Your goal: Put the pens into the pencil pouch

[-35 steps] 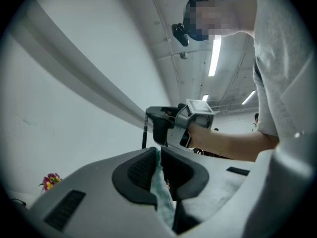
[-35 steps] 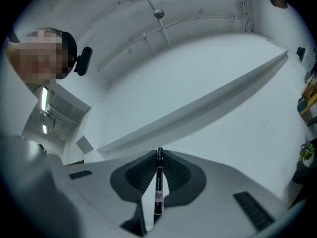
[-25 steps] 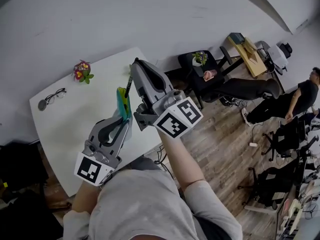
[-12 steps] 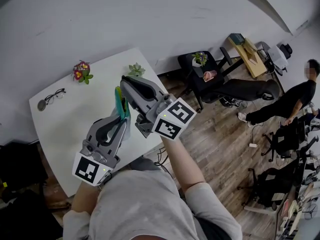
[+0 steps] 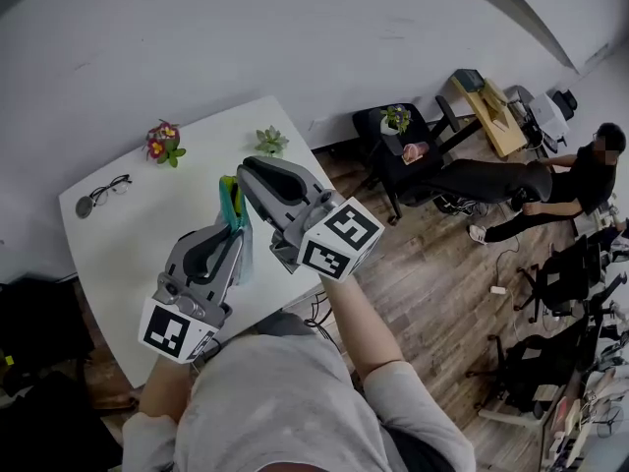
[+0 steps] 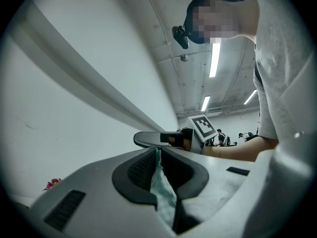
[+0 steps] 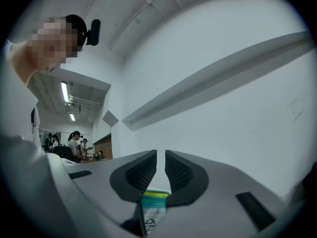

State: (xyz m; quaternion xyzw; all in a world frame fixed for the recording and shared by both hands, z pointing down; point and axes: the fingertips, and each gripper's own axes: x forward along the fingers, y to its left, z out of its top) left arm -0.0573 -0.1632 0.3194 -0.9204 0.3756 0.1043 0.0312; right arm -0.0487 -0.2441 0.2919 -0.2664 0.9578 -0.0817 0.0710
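A teal-green pencil pouch hangs upright over the white table, pinched at its lower edge by my left gripper, which is shut on the fabric. My right gripper lies level with its tips right at the pouch's top. In the right gripper view its jaws stand a narrow gap apart with only wall showing between the pads. The pouch's yellow-green rim sits just below them, with a thin dark strip along its left side. No pen shows plainly in any view.
The white table carries a pair of glasses, a pink flower pot and a small succulent. Right of it are a dark side table with a plant, wooden floor and a seated person.
My right gripper has come down and leaned over onto the top of the pouch. The dark pen that stood at its tip a second ago is out of sight. The left gripper kept still.
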